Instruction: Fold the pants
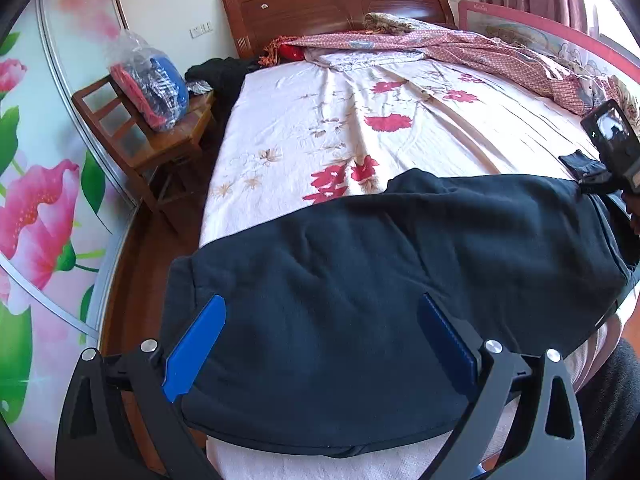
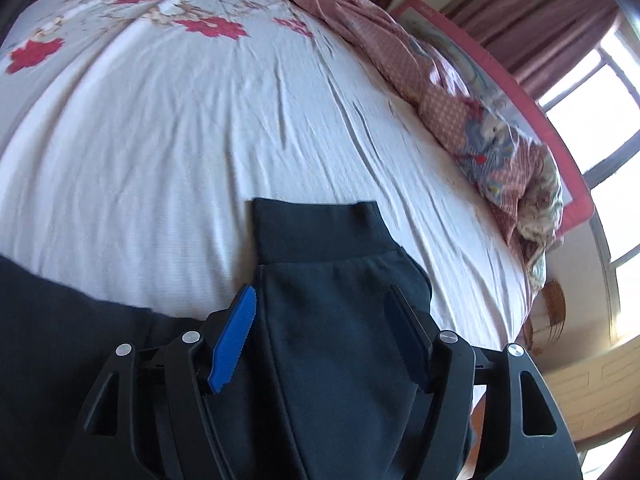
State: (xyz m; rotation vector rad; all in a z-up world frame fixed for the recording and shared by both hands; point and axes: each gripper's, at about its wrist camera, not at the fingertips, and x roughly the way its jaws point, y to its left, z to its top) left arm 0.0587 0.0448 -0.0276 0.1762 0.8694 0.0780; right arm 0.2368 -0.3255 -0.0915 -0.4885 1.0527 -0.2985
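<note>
Dark navy pants [image 1: 360, 280] lie across the near end of the bed. In the left wrist view my left gripper [image 1: 322, 299] stands wide open just above the broad part of the pants, its blue pads [image 1: 196, 344] clear of the cloth. My right gripper [image 2: 322, 290] is open over a pant leg [image 2: 332, 360] that runs between its fingers, with the ribbed cuff [image 2: 316, 228] flat on the sheet just past the fingertips. The right gripper's body [image 1: 612, 148] shows at the right edge of the left wrist view, beside the cuff [image 1: 580, 164].
The bed's white flowered sheet [image 1: 340, 120] stretches beyond the pants. A rumpled red-patterned quilt [image 2: 460, 120] lies along the far side by a pink rail [image 2: 540, 120]. A wooden chair [image 1: 160, 140] with a plastic bag stands left of the bed, near a flowered wardrobe door [image 1: 40, 200].
</note>
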